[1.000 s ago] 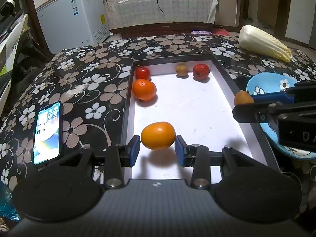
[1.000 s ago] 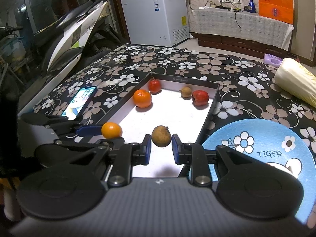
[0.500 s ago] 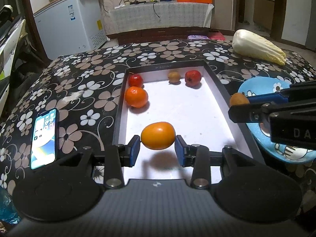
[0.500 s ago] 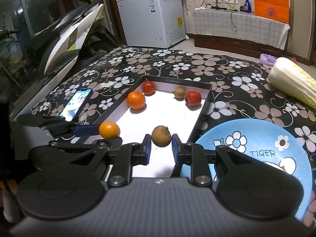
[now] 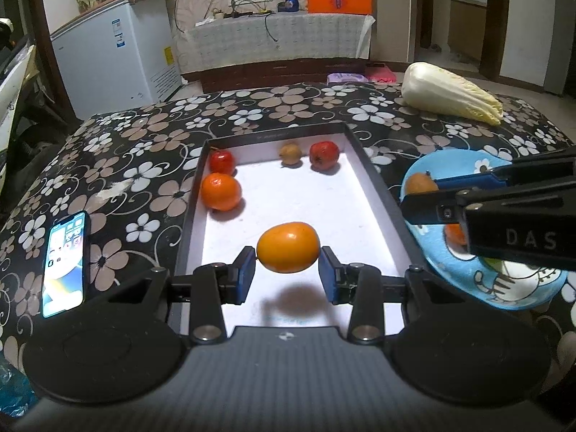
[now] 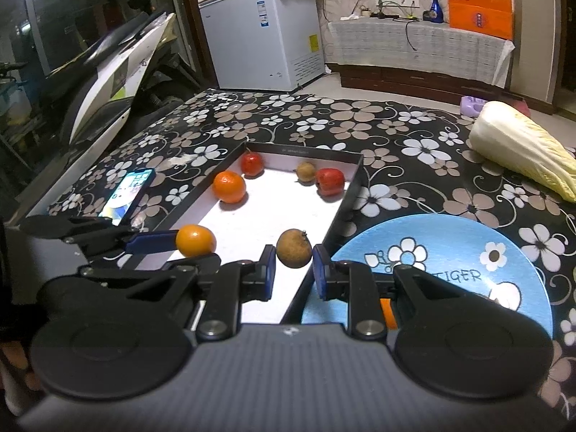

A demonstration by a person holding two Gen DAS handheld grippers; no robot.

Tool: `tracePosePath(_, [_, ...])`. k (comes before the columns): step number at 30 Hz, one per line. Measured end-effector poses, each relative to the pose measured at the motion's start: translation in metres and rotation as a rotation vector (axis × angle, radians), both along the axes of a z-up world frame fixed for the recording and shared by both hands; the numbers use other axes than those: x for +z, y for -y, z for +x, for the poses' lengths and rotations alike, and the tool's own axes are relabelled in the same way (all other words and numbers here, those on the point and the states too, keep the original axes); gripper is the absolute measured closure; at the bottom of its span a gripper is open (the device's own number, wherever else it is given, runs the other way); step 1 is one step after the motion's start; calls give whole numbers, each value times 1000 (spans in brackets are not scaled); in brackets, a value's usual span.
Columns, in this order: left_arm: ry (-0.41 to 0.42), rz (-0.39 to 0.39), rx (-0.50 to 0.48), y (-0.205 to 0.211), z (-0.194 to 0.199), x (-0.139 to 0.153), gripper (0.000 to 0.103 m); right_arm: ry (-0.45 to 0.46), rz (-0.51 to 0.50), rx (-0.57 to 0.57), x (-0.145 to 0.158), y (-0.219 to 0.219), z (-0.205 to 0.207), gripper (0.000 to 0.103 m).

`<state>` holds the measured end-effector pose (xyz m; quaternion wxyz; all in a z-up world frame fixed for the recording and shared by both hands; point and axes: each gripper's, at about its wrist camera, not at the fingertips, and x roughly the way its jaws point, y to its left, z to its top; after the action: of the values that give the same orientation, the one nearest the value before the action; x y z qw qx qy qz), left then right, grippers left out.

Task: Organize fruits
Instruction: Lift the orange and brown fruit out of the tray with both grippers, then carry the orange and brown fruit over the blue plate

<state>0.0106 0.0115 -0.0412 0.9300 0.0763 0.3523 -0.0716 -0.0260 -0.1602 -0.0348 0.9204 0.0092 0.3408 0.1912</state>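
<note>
My left gripper (image 5: pixel 288 273) is shut on a yellow-orange fruit (image 5: pixel 288 247) and holds it above the near end of the black-rimmed white tray (image 5: pixel 374 194). My right gripper (image 6: pixel 294 275) is shut on a small brown fruit (image 6: pixel 293 247) over the tray's right rim, beside the blue plate (image 6: pixel 450 255). In the tray lie an orange (image 5: pixel 220 191), a red fruit (image 5: pixel 222 161), a small brown fruit (image 5: pixel 290 153) and another red fruit (image 5: pixel 324 154). An orange fruit (image 5: pixel 454 233) lies on the blue plate (image 5: pixel 504 284), partly hidden by my right gripper.
A phone (image 5: pixel 66 262) with a lit screen lies on the flowered tablecloth left of the tray. A napa cabbage (image 5: pixel 450 93) lies at the far right. A white freezer (image 5: pixel 118 61) stands behind the table, and a scooter (image 6: pixel 108 72) stands to its left.
Both grippers have risen and drawn back a little with their fruits held. The right gripper has shifted right, toward the blue plate.
</note>
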Motion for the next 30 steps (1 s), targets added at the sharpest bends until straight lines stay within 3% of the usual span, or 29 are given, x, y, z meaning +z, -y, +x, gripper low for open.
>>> tracePosePath(30, [36,-47,-123,51,-9,7,59,9,-6,-85,5,40,-6,78])
